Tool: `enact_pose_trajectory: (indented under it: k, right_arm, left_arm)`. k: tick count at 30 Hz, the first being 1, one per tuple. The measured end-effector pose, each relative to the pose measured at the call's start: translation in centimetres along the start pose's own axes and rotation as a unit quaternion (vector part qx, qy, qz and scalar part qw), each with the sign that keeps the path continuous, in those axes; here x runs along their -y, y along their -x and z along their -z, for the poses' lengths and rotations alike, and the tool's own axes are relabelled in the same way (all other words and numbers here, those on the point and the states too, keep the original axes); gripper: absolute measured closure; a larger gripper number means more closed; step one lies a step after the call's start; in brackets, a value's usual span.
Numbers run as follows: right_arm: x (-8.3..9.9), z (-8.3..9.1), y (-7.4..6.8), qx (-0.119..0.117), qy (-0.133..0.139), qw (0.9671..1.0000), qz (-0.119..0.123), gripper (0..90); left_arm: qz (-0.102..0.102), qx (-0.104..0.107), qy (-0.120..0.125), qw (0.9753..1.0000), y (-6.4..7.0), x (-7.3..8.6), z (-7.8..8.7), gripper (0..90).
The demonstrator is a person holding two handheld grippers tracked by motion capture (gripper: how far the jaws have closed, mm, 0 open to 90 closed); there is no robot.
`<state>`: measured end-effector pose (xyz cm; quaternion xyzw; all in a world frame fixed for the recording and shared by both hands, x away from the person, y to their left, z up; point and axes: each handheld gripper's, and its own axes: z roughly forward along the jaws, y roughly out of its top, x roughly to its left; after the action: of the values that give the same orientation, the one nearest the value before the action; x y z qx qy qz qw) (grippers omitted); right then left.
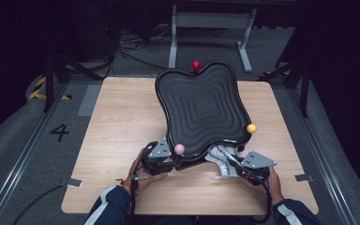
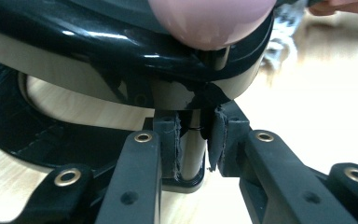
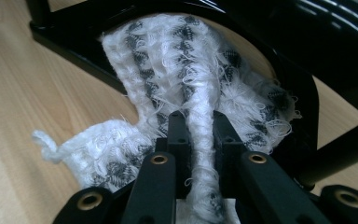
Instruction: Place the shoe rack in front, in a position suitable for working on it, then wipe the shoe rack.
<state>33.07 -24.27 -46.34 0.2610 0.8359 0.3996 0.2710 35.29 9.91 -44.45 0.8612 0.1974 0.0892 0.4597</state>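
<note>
On the worktop (image 1: 122, 122), the left claw (image 2: 196, 140) gripped the tilted black tray's (image 1: 201, 110) leg (image 2: 191, 149); the right claw (image 3: 200, 135) pinched a white towel (image 3: 191, 70).

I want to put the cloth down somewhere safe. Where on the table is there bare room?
The wooden table is bare left of the black tray, up to its left edge, and in a narrower strip right of the yellow ball. The near middle is crowded: both hand-held grippers, left and right, and the white cloth under the tray.
</note>
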Motion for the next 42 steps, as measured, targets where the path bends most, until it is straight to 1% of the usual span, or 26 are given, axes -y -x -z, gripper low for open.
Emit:
enact_pose_trajectory:
  k: [1,3,7,9,11,13,14,15,16,18,19,21,23,26,29,30,32,35,37,42]
  right_arm:
    - [0.0,-0.4,0.0,0.009,-0.002,1.0000,0.001,80.7]
    - [0.0,-0.5,0.0,0.013,-0.003,0.9999,0.000,80.7]
    - [0.0,-1.0,-0.1,0.031,-0.006,0.9995,-0.002,80.7]
    - [0.1,-1.1,-0.1,0.040,-0.008,0.9992,0.000,80.7]
    - [0.3,-1.2,0.1,0.047,-0.012,0.9988,-0.001,80.7]
    - [0.6,-1.2,0.4,0.053,-0.016,0.9985,-0.006,80.7]
    - [0.7,-1.3,0.5,0.057,-0.018,0.9982,-0.004,80.7]
    - [0.7,-1.3,0.5,0.057,-0.018,0.9982,-0.004,80.7]
    - [1.0,-1.4,0.8,0.065,-0.024,0.9976,-0.009,80.7]
    - [1.2,-1.5,1.0,0.070,-0.027,0.9971,-0.009,80.7]
    - [1.2,-1.5,1.0,0.070,-0.027,0.9971,-0.009,80.7]
    - [1.3,-1.6,1.3,0.071,-0.029,0.9970,-0.010,80.7]
    - [1.5,-1.8,1.4,0.073,-0.038,0.9966,-0.008,80.5]
    - [1.6,-1.9,1.3,0.072,-0.042,0.9965,-0.006,80.3]
    - [1.7,-2.0,1.2,0.072,-0.044,0.9964,-0.005,80.2]
    - [1.6,-2.0,1.2,0.073,-0.046,0.9963,0.000,80.2]
    - [1.6,-2.1,1.0,0.071,-0.051,0.9962,0.004,80.1]
    - [1.5,-2.3,0.9,0.072,-0.051,0.9960,0.011,80.1]
    - [1.5,-2.3,0.9,0.071,-0.051,0.9961,0.011,80.1]
    - [1.4,-2.3,0.7,0.066,-0.049,0.9965,0.015,80.1]
  left_arm:
    - [-0.001,-0.002,-0.002,1.0000,0.1,0.0,0.0,74.8]
    - [-0.001,-0.001,-0.001,1.0000,0.5,0.0,0.1,74.8]
    - [0.001,-0.001,-0.002,1.0000,1.1,0.1,0.2,74.8]
    - [0.002,0.002,0.002,1.0000,1.4,0.2,0.2,74.8]
    - [0.000,0.004,-0.001,1.0000,1.6,0.2,0.3,74.8]
    - [-0.004,0.007,-0.001,1.0000,1.6,0.2,0.2,74.8]
    - [-0.004,0.007,-0.001,1.0000,1.6,0.2,0.2,74.7]
    - [-0.006,0.012,0.001,0.9999,1.5,0.2,0.2,74.7]
    - [-0.007,0.016,0.003,0.9998,1.4,0.3,0.2,74.6]
    - [-0.005,0.020,0.008,0.9997,1.4,0.3,0.0,74.6]
    - [-0.009,0.019,0.008,0.9997,1.3,0.3,0.0,74.6]
    - [-0.010,0.021,0.008,0.9997,1.4,0.3,0.0,74.6]
    - [-0.015,0.024,0.009,0.9995,1.4,0.3,-0.1,74.4]
    - [-0.014,0.027,0.012,0.9995,1.3,0.3,-0.2,74.3]
    - [-0.012,0.021,0.011,0.9996,1.5,0.3,-0.1,74.2]
    - [-0.013,0.022,0.011,0.9996,1.6,0.3,-0.1,74.2]
    - [-0.014,0.025,0.008,0.9996,1.6,0.3,-0.1,74.2]
    - [-0.015,0.030,0.010,0.9994,1.6,0.3,-0.1,74.2]
    - [-0.014,0.031,0.012,0.9993,1.5,0.3,-0.2,74.2]
    - [-0.018,0.033,0.008,0.9993,1.5,0.1,-0.2,74.3]
